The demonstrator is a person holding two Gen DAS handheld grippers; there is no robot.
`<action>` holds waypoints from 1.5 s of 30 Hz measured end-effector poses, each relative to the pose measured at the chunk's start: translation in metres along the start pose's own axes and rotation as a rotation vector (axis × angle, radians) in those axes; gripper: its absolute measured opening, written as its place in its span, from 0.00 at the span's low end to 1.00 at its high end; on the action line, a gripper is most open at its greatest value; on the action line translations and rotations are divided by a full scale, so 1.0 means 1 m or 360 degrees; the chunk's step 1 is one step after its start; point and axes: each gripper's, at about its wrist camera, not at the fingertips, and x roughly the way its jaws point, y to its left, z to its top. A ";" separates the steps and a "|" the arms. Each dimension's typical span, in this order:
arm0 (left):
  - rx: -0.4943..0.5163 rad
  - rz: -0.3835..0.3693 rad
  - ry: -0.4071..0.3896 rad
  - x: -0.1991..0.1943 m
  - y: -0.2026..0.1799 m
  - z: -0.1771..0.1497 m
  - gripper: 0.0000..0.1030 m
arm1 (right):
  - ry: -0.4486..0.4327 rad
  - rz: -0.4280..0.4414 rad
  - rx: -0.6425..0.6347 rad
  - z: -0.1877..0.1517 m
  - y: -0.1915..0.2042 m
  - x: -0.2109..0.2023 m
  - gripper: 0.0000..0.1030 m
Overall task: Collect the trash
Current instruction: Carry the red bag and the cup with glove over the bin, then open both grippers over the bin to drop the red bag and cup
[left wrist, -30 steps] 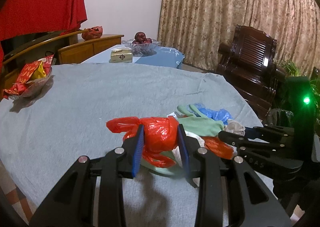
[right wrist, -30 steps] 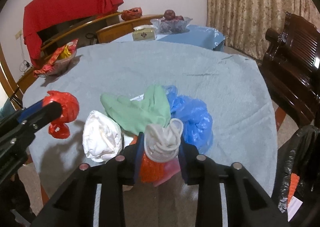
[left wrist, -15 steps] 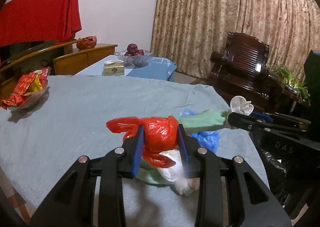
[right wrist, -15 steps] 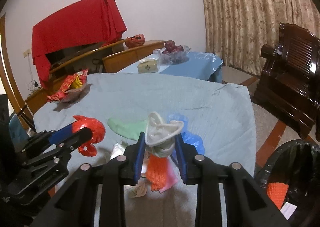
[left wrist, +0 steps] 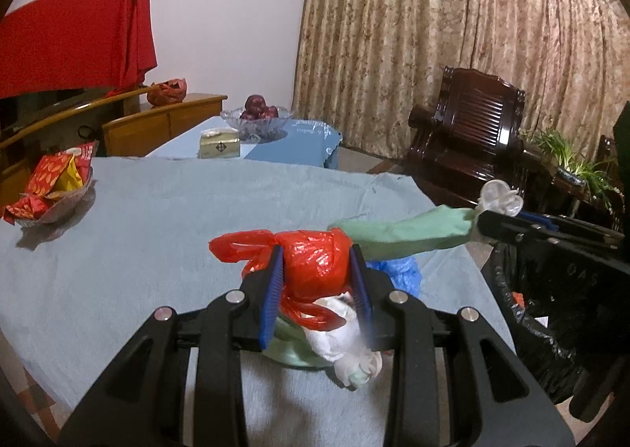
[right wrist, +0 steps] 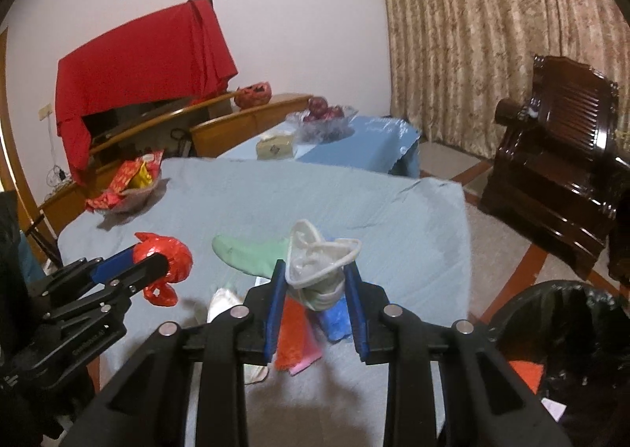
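My left gripper [left wrist: 315, 281] is shut on a crumpled red plastic bag [left wrist: 315, 264], held above the grey-blue tablecloth [left wrist: 157, 230]; the same red plastic bag [right wrist: 165, 262] shows at the left of the right wrist view. My right gripper [right wrist: 317, 285] is shut on a bunch of white and green gloves [right wrist: 315, 262], with a green glove [left wrist: 405, 236] trailing from it. A white wad [left wrist: 346, 344], a blue bag [left wrist: 397, 274] and orange and pink scraps [right wrist: 295, 340] sit near the table edge. A bin with a black liner [right wrist: 567, 337] stands low at the right.
A dish of red snack packets [left wrist: 51, 191] sits at the table's far left. Behind it stands a second table with a tissue box [left wrist: 219, 144] and a fruit bowl [left wrist: 258, 118]. A dark wooden armchair [left wrist: 468, 140] and curtains fill the right.
My right gripper has risen with the gloves, lifting them off the pile and drawing the green glove up after it. The left gripper has risen a little with the red bag.
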 end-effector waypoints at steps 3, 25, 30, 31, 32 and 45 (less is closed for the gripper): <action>0.0016 -0.0025 -0.0015 -0.002 -0.008 0.005 0.31 | -0.0040 -0.0030 0.0005 0.005 -0.008 -0.013 0.28; 0.0255 -0.0654 0.0030 0.024 -0.189 0.007 0.31 | -0.0100 -0.0566 0.0223 -0.040 -0.145 -0.142 0.28; 0.0322 -0.0759 0.0045 0.032 -0.231 -0.003 0.31 | -0.0071 -0.0677 0.0292 -0.058 -0.173 -0.161 0.28; 0.0333 -0.0768 0.0049 0.033 -0.236 -0.006 0.31 | -0.0061 -0.0701 0.0304 -0.062 -0.178 -0.164 0.28; 0.0348 -0.0784 0.0057 0.036 -0.245 -0.009 0.31 | -0.0053 -0.0716 0.0316 -0.064 -0.182 -0.164 0.28; 0.0377 -0.0920 0.0225 0.067 -0.284 -0.028 0.54 | 0.0033 -0.0859 0.0394 -0.092 -0.208 -0.162 0.40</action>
